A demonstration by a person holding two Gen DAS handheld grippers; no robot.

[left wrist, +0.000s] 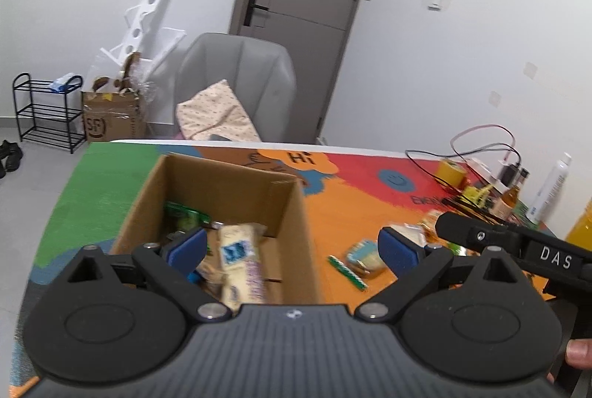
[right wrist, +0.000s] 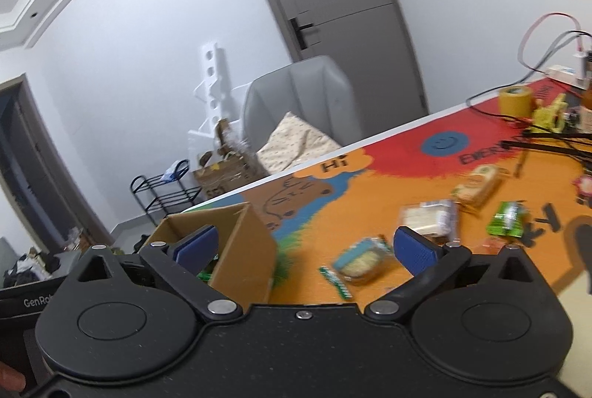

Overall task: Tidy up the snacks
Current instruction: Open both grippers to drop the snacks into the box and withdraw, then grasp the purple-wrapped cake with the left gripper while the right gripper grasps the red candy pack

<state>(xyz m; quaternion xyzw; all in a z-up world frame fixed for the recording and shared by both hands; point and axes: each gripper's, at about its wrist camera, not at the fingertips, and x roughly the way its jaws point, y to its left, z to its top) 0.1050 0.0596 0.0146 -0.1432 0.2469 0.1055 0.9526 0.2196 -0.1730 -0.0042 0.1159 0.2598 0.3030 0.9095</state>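
Snacks [right wrist: 360, 261] on the mat look light, crinkly, crushable; pinch across the wrapper's middle; both grippers [left wrist: 292, 250] [right wrist: 303, 250] gape empty.

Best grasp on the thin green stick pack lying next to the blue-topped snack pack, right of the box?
Judging by its pose, grip the green stick pack across its narrow width near mid-length, coming from above. It lies flat on the mat, long and slim, so pads should close on its long edges. Its far end sits close beside the blue-topped pack; the near half, toward the open right gripper, looks clearer.
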